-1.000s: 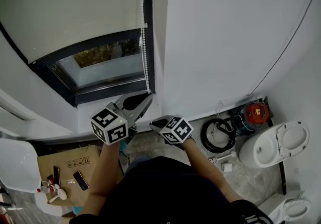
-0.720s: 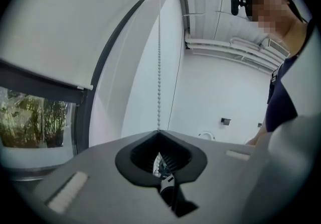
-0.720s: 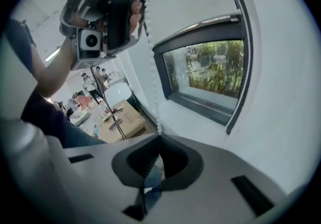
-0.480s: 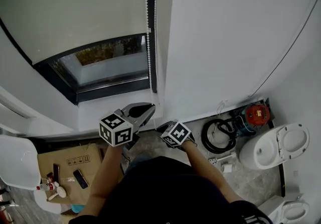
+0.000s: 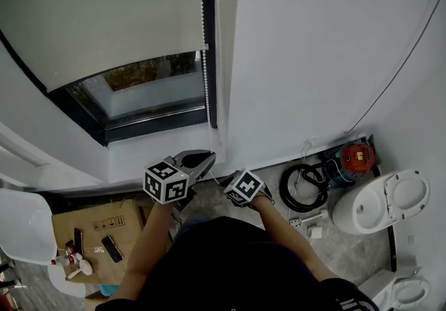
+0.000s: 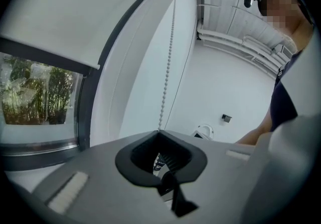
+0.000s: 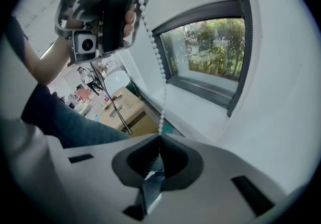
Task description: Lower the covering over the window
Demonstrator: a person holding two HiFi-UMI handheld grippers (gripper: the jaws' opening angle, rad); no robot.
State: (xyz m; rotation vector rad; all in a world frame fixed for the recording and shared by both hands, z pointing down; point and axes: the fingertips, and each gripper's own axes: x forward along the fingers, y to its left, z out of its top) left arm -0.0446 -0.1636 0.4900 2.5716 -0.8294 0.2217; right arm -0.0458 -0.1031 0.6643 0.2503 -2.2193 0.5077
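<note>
While left gripper (image 5: pixel 208 157) and right gripper (image 5: pixel 223 178) clamp bead chain (image 5: pixel 206 79), blind (image 5: pixel 104 17) partly covers window (image 5: pixel 143 90) ahead; box (image 5: pixel 94 222) below, toilet (image 5: pixel 383 199) rightward.

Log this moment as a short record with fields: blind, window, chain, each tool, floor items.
blind: roller blind partly lowered
window: window, lower strip of glass uncovered, greenery outside
chain: bead chain hangs along the frame's right side, down to both tools
left tool: left tool shut on the bead chain
right tool: right tool shut on the bead chain, lower down than the left tool
floor: cardboard box at left, toilet at right
</note>
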